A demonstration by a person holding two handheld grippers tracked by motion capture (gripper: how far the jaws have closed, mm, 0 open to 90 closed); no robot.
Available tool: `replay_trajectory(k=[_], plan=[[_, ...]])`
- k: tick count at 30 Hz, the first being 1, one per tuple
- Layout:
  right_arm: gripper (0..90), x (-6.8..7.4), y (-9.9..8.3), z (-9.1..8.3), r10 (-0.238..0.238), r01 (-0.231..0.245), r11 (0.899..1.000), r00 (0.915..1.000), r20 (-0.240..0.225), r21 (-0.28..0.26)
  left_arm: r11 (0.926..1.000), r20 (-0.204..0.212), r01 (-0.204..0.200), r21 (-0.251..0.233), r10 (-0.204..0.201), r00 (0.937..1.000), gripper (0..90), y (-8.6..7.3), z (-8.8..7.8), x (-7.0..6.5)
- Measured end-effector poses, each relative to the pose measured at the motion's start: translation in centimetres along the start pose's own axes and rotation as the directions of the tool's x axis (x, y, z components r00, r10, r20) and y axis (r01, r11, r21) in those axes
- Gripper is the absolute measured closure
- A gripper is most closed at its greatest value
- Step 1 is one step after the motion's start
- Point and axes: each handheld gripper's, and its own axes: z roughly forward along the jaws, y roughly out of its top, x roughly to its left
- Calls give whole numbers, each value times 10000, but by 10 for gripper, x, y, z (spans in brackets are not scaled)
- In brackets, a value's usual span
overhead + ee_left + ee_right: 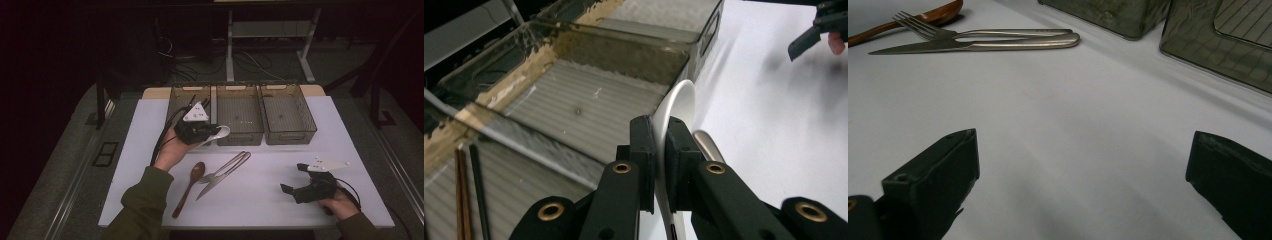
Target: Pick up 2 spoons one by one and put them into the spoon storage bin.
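The person wears olive-green sleeves [142, 200] with loose cuffs at the wrists; the left tongs [212, 134] are matt black, topped by a grey three-cornered plate [195, 113] with small dark dots, and a black cable [162, 137] trails from the body; brass-coloured rings [622, 168] sit in the black jaw arms, which end in square blocky pads; the right tongs [294, 178] are black too, with a pale plate [327, 164] on top.

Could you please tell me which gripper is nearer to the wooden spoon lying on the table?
Left. The left gripper, holding a white spoon, hangs just beyond the wooden spoon; the right gripper rests far to its right.
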Motion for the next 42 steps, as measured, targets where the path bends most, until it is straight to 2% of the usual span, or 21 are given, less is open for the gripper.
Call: replay_trajectory(k=[9, 10, 11, 15, 19, 21, 26, 31, 42], plan=[[4, 0, 0, 0, -2, 2, 10000, 10000, -18, -19, 10000, 73, -88, -27, 88, 9999, 831, 20, 26, 7], [4, 0, 0, 0, -3, 3, 10000, 10000, -22, -20, 10000, 94, -6, -81, 7, 10000, 831, 23, 31, 7], [4, 0, 0, 0, -1, 1, 10000, 10000, -27, -22, 9999, 123, -162, 27, 161, 9998, 831, 25, 34, 8], [4, 0, 0, 0, 31, -31, 10000, 10000, -37, -41, 9993, 202, -342, 141, 339, 9992, 831, 33, 47, 11], [4, 0, 0, 0, 49, -49, 10000, 10000, -48, -42, 9996, 249, -293, 46, 292, 9993, 831, 42, 61, 12], [4, 0, 0, 0, 54, -54, 10000, 10000, -44, -47, 9990, 267, -443, 114, 440, 9987, 830, 46, 67, 13], [4, 0, 0, -1, 80, -81, 9999, 10000, -49, -65, 9989, 264, -475, 46, 474, 9985, 830, 53, 81, 17], [4, 0, 0, -1, 103, -103, 9999, 9999, -55, -74, 9988, 278, -492, 74, 490, 9984, 830, 56, 95, 18], [4, -1, 0, -1, 101, -101, 9999, 9999, -71, -105, 9957, 137, -630, 676, 622, 9980, 829, 48, 118, 20]])
